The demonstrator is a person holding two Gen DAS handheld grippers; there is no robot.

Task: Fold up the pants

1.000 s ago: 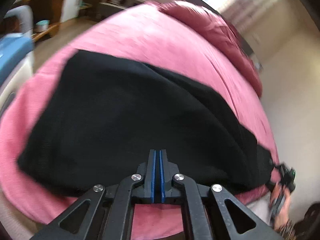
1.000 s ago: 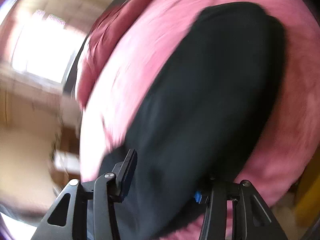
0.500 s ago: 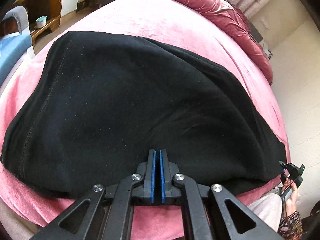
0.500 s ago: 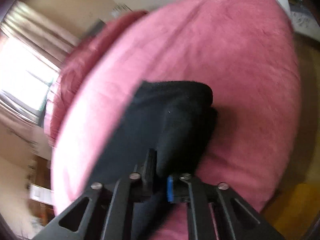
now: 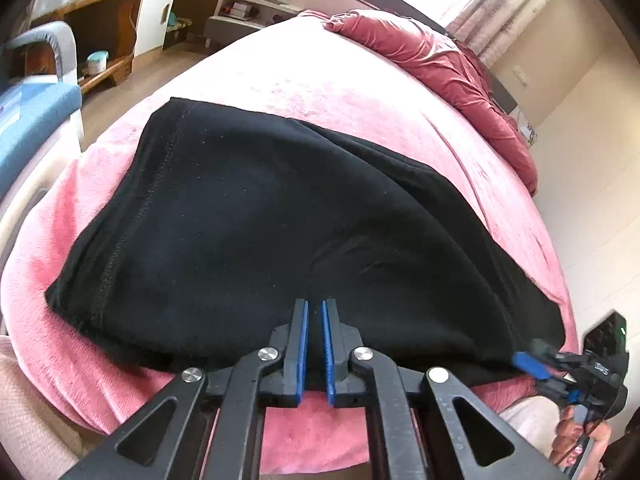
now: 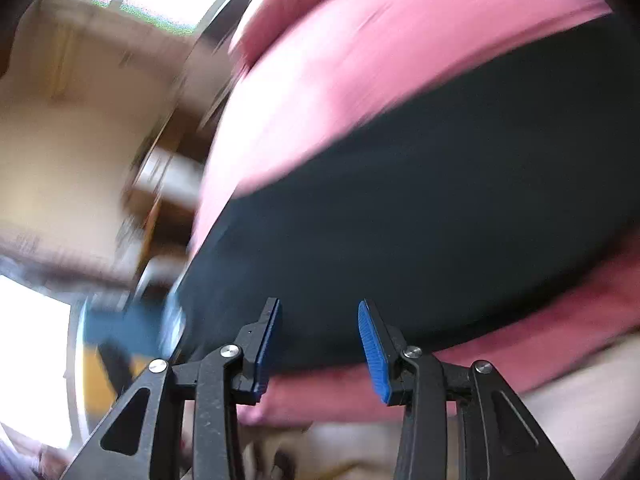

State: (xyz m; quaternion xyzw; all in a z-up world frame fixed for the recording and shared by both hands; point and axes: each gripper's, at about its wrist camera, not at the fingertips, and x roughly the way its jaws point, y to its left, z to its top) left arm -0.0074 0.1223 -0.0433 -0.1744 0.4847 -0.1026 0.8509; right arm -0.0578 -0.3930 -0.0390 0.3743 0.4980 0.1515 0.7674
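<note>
The black pants (image 5: 280, 232) lie spread across the near part of a bed covered with a pink blanket (image 5: 340, 80), already doubled so that one layer rests over the other: a stitched hem runs down the left edge, and a second edge shows as a ridge slanting across the upper right of the cloth. The shape is a broad, fairly flat wedge, smooth but for a small dimple near the middle. As I judge it, the lengthwise fold is done and the shortening folds, end brought toward end, are yet to come. The left tongs (image 5: 314, 344) hover at the near edge of the cloth, their blue pads opening a narrow slit with nothing visibly caught between them. The right tongs (image 6: 318, 344), seen also at the far right corner of the pants in the left view (image 5: 536, 366), are opening too, apart with no cloth pinched; the right view is heavily blurred. A rumpled dark red quilt (image 5: 432, 64) lies near the head of the bed.
</note>
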